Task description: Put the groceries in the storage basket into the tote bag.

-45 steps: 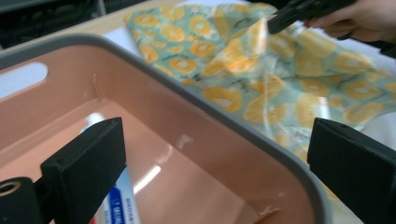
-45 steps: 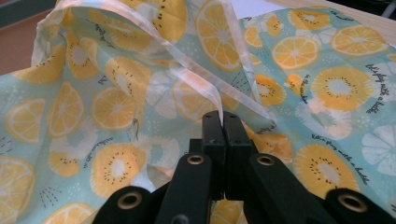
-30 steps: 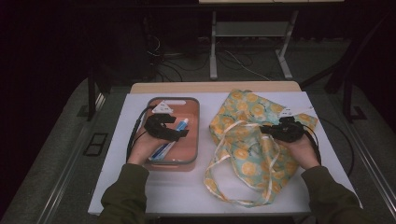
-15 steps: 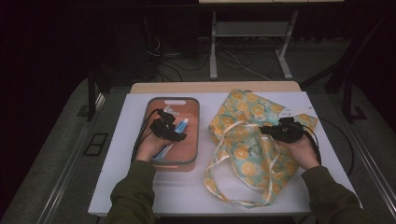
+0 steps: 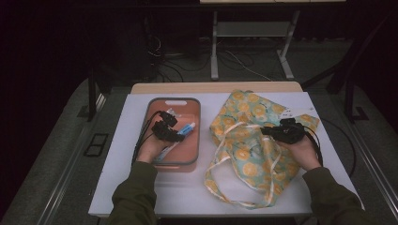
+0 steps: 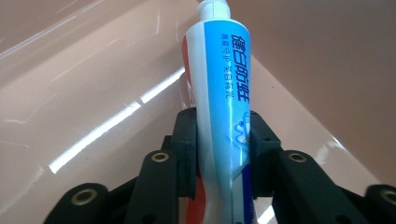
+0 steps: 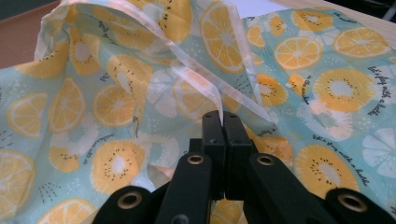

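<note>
One toothpaste tube (image 6: pixel 224 107) in one pink tray (image 5: pixel 187 161), left tongs (image 6: pixel 223 144) just closed on it; right tongs (image 7: pixel 223 122) pinching one fruit-print bag (image 7: pixel 327 93)

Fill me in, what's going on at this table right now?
A person works with a gripper in each hand. The left gripper has just been closing its jaws and now clamps a blue and white toothpaste tube lying in the salmon-pink plastic tray with a grey rim. The right gripper is shut on the pale edge of the light-blue fabric tote bag printed with orange slices, which lies rumpled on the white table beside the tray.
</note>
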`<state>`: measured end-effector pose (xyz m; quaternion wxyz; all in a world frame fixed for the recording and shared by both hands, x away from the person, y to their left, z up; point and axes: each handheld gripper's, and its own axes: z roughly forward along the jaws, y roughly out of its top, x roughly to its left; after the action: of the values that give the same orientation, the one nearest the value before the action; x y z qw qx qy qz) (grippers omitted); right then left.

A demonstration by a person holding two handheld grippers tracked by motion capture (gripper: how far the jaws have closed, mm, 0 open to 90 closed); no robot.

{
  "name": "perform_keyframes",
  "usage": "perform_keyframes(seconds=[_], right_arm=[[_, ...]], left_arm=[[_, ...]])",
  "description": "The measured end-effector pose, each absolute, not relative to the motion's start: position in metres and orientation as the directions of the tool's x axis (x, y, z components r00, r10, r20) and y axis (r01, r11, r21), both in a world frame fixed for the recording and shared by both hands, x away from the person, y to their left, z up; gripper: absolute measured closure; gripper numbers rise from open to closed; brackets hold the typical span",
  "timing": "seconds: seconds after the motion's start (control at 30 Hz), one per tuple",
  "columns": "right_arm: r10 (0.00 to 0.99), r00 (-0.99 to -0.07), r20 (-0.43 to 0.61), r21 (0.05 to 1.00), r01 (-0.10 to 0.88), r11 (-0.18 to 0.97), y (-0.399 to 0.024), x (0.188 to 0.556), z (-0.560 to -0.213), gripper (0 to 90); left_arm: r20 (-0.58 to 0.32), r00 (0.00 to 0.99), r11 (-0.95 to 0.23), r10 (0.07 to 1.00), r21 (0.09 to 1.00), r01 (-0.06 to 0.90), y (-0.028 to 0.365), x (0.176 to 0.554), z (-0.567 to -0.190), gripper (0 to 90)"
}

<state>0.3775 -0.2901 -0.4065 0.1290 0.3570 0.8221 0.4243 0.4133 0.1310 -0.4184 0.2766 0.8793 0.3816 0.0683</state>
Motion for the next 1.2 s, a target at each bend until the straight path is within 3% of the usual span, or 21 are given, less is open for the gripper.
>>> perform_keyframes(seconds=[0.4, 0.7, 1.2], right_arm=[[0.696, -0.712, 0.091, 0.79, 0.477, 0.384, -0.29, 0.378, -0.407, 89.5], [0.701, -0.707, 0.094, 0.793, 0.479, 0.377, -0.292, 0.378, -0.406, 89.6], [0.702, -0.706, 0.093, 0.793, 0.479, 0.376, -0.293, 0.378, -0.406, 89.5]], left_arm=[[-0.13, 0.73, -0.524, 0.671, 0.614, 0.59, 0.134, 0.412, -0.403, 72.9], [-0.109, 0.762, -0.509, 0.639, 0.683, 0.524, 0.134, 0.406, -0.358, 73.9], [-0.081, 0.867, -0.547, 0.491, 0.747, 0.379, 0.071, 0.379, -0.321, 74.2]])
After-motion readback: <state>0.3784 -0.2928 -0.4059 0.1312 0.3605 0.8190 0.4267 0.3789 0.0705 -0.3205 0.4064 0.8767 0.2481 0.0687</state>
